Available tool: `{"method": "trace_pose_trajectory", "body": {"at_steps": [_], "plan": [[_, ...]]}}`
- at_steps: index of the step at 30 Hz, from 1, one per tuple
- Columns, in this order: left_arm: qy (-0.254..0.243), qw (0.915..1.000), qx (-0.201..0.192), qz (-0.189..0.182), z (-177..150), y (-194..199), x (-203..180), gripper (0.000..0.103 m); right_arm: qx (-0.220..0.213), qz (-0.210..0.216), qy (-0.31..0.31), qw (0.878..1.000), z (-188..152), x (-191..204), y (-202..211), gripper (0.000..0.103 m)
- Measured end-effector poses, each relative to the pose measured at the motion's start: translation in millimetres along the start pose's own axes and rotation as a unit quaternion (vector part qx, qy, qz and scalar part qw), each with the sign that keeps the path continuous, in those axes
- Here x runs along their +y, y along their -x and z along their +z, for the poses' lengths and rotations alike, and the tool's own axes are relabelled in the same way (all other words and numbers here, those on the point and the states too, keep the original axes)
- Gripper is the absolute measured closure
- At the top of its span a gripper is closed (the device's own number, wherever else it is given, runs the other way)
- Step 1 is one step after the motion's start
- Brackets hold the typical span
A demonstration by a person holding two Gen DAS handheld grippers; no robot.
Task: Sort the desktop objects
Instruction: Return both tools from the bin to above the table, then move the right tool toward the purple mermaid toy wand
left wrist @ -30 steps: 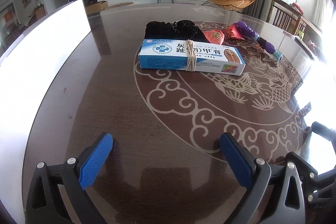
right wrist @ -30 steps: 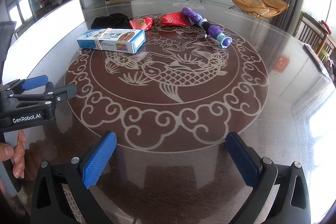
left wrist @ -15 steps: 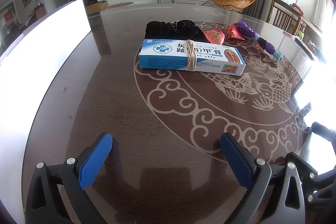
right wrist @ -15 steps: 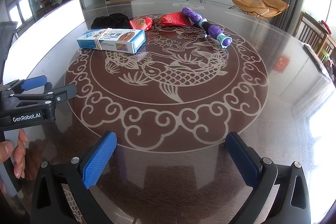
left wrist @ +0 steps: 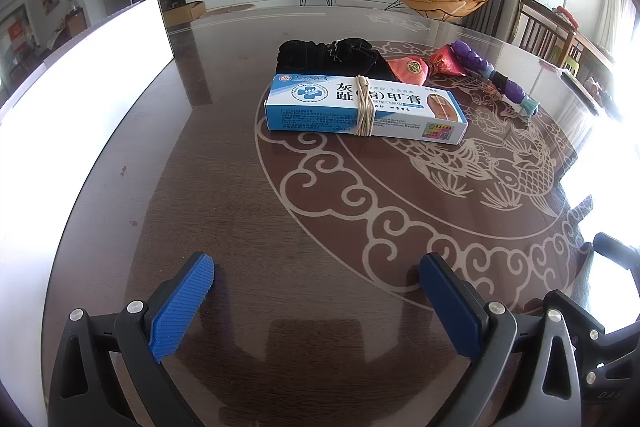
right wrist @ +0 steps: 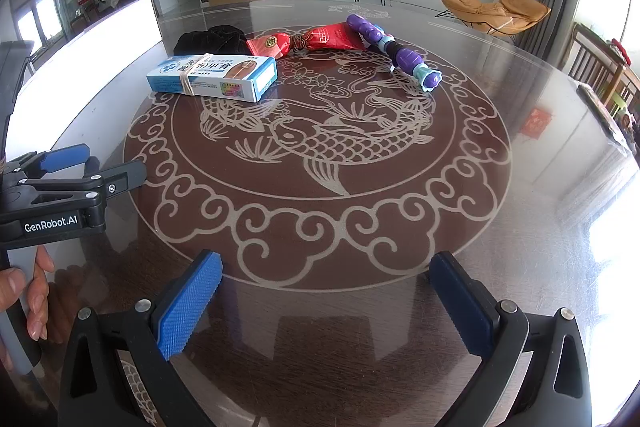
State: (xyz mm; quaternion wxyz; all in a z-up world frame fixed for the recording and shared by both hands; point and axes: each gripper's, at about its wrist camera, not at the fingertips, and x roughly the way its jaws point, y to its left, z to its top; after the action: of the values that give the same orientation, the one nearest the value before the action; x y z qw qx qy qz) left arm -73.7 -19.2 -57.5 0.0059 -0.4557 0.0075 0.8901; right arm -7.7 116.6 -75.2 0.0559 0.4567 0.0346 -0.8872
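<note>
A blue-and-white medicine box point(left wrist: 364, 109) bound with a rubber band lies on the dark round table point(left wrist: 224, 211); it also shows in the right wrist view point(right wrist: 214, 77). Behind it lie a black cloth pouch point(left wrist: 332, 59), a red pouch point(left wrist: 408, 69), a red packet point(right wrist: 334, 37) and a purple toy stick point(right wrist: 394, 53). My left gripper point(left wrist: 316, 291) is open and empty, well short of the box. My right gripper point(right wrist: 326, 291) is open and empty near the table's front. The left gripper also shows from the side in the right wrist view point(right wrist: 86, 167).
A bright white panel point(left wrist: 76, 95) stands along the table's left side. A fish pattern point(right wrist: 320, 135) fills the table's middle. Chairs point(left wrist: 552, 39) stand past the right rim. A hand point(right wrist: 24, 287) holds the left gripper's handle.
Almost nothing has changed; the left wrist view has shifted very slightly toward the box. Both grippers stay open.
</note>
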Motion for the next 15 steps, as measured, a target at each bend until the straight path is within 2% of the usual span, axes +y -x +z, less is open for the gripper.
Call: {"method": "trace_pose_trajectory", "body": {"at_steps": [7,10,12,15], "plan": [[0.000,1.0000,0.000,0.000,0.0,0.2,0.1,0.000,0.000,0.000,0.000,1.000,0.1,-0.4,-0.6,0.000],[-0.031,0.9993,0.005,-0.021,1.0,0.0,0.3,0.000,0.000,0.000,0.000,1.000,0.1,0.0,-0.2,0.000],[-0.057,0.9976,0.007,-0.040,-1.9,1.9,8.5,0.000,0.000,0.000,0.000,1.000,0.1,-0.1,-0.4,0.000],[-0.054,0.9977,0.005,-0.040,-9.7,8.0,30.0,0.000,0.000,0.000,0.000,1.000,0.2,-0.1,-0.4,0.000]]}}
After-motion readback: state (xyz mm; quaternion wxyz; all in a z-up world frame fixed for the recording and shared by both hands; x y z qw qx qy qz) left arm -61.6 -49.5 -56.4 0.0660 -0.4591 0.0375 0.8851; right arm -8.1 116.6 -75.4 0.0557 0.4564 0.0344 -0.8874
